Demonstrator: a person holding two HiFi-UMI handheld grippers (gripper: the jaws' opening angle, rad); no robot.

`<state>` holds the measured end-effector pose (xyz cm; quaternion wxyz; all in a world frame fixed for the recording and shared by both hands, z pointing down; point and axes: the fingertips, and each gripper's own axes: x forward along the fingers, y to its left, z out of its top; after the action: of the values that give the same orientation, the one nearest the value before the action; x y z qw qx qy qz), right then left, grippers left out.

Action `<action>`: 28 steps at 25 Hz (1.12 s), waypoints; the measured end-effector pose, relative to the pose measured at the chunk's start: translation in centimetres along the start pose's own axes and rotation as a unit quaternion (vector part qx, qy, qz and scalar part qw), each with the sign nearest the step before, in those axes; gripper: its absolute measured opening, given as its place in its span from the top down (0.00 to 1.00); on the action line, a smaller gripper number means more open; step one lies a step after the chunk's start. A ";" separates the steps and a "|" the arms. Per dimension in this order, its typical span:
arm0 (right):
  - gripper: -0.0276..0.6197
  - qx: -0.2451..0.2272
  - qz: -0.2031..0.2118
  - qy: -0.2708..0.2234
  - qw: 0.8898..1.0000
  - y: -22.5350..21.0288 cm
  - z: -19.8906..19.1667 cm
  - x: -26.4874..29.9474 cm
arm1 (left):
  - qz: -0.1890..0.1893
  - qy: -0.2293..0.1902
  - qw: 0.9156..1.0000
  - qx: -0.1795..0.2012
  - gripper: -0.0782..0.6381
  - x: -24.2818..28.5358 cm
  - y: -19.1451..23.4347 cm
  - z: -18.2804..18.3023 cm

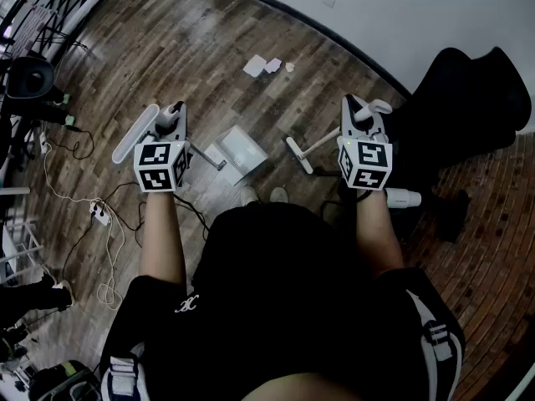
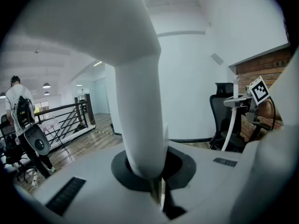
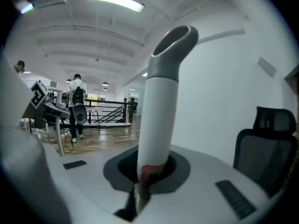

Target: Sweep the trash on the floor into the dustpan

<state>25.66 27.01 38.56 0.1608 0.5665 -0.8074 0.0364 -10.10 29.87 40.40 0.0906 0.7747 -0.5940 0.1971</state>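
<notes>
Black short-sleeved shirt (image 1: 284, 291), small white logo (image 1: 186, 304) on a sleeve (image 1: 155, 297); left gripper (image 1: 171, 114) and right gripper (image 1: 361, 111) white, each with black-and-white marker cube (image 1: 161, 165).

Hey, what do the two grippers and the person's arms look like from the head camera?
The left gripper and right gripper are white plastic. Each carries a cube covered in black-and-white square markers. The person wears a black short-sleeved top.

Left gripper view: dustpan handle (image 2: 138, 78) was blurred by closeness, its top cut off by the upper edge. Right gripper view: foot of broom handle (image 3: 159, 115) was lost in a dark recess. Head view: floor scraps (image 1: 262, 65) were too small to identify; shoes (image 1: 278, 195) lay mostly hidden under the torso.
</notes>
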 end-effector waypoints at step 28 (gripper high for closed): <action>0.92 -0.002 -0.070 0.012 0.997 0.0 2.1 5.0 | -0.033 -0.011 0.999 0.001 0.90 6.0 5.4 -0.1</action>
<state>23.69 21.97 38.02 0.1734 0.6211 -0.7637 0.0302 -13.97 23.12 42.42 0.0900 0.7963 -0.5686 0.1858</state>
